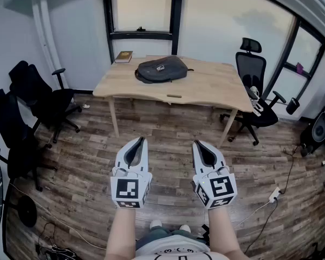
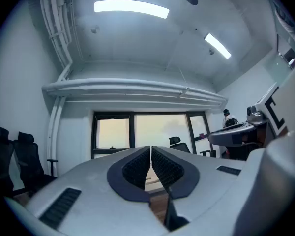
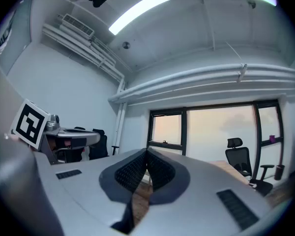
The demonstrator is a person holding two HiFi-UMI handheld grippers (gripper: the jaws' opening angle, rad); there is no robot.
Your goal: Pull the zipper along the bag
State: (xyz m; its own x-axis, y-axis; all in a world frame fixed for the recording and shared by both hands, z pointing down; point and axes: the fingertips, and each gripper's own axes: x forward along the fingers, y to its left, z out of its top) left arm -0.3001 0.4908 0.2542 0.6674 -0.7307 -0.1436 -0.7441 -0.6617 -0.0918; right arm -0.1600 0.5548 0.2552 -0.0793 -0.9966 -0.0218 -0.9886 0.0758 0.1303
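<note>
Head view: the left gripper [image 1: 139, 141] and the right gripper [image 1: 198, 144] are held side by side at low level over the wooden floor [image 1: 168, 145], tips pointing forward, each with its jaws brought together and nothing between them. The bag [image 1: 161, 69], dark grey and lying flat, rests on the table [image 1: 216, 85] well ahead of both grippers and roughly in line with the gap between them. Its zipper cannot be made out from this distance. A book [image 1: 123, 56] lies at the table's far corner, ahead and to the left of the left gripper; an office chair [image 1: 254, 93] stands ahead and to the right of the right gripper. Left gripper view: the ribbed pads [image 2: 136, 168] meet along a thin seam and grip nothing; the table edge shows just beyond the tips, with a window [image 2: 113, 134] further ahead. Right gripper view: the jaws are likewise closed and empty, aimed at the same window wall, with the table beyond the tips. Assessment: the task has not begun and the approach is the step in hand. The next move calls for closing the distance to the table, locating the zipper pull, parting one gripper's jaws to take it, and steadying the bag with the other.
</note>
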